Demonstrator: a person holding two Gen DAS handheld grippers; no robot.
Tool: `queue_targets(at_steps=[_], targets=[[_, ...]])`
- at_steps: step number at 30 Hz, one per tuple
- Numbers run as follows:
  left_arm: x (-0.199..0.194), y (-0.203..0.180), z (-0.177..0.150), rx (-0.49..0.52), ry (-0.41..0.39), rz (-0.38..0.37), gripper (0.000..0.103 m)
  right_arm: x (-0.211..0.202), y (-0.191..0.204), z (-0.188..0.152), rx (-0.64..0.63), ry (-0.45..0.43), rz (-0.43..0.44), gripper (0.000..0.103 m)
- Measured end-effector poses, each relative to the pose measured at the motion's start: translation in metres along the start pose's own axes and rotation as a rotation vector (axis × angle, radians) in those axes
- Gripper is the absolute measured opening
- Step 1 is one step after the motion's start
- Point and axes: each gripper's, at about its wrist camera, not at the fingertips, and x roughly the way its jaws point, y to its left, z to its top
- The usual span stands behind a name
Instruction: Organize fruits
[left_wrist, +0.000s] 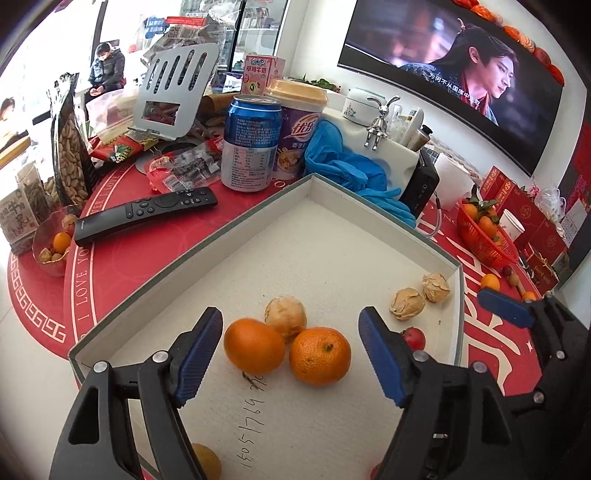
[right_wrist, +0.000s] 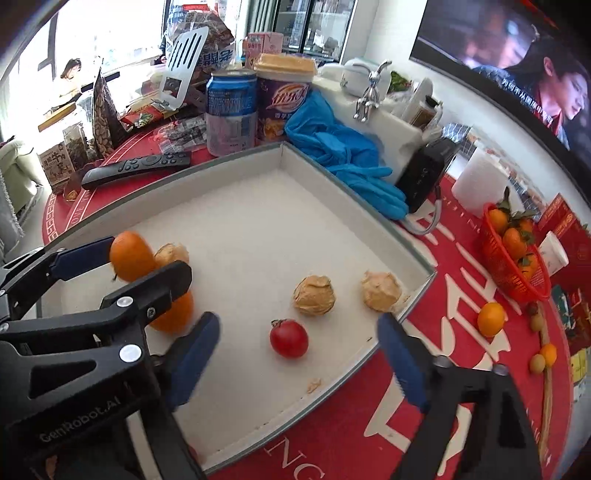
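Observation:
A shallow white box (left_wrist: 310, 184) lies on the red table mat. In it are two oranges (left_wrist: 255, 345) (left_wrist: 319, 356), a tan husked fruit (left_wrist: 285, 313) behind them, two more husked fruits (left_wrist: 407, 303) (left_wrist: 436, 287) at the right wall, and a small red tomato (left_wrist: 413, 338). My left gripper (left_wrist: 290, 350) is open, its fingers on either side of the oranges, low over the box. My right gripper (right_wrist: 299, 354) is open over the box's near right part, with the tomato (right_wrist: 289, 338) between its fingertips. The husked fruits (right_wrist: 314, 295) (right_wrist: 381, 291) lie just beyond.
A red basket (right_wrist: 513, 266) of tangerines stands right of the box, with loose small oranges (right_wrist: 490, 319) on the mat. Behind the box are a blue can (left_wrist: 251, 144), a purple cup (left_wrist: 297, 129), blue gloves (left_wrist: 347, 166), a black remote (left_wrist: 147, 214) and snack bags. A small dish of fruit (left_wrist: 51, 247) sits at the left.

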Motion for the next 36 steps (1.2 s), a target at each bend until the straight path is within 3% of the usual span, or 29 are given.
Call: queue_targets(at_steps=[4,8,28,36], targets=[[0.003,-0.003,0.0,0.014,0.013,0.01,0.082,-0.006,0.013,0.0,-0.101,-0.03,-0.082,0.097],[0.004,-0.002,-0.001,0.018,0.014,0.018,0.082,-0.006,0.01,-0.002,-0.108,-0.029,-0.101,0.097],[0.006,-0.004,-0.001,0.04,0.008,0.062,0.082,-0.011,-0.048,-0.015,0.149,0.027,-0.028,0.097],[0.003,-0.013,-0.003,0.066,-0.016,0.063,0.083,-0.008,-0.098,-0.044,0.36,0.097,0.025,0.097]])
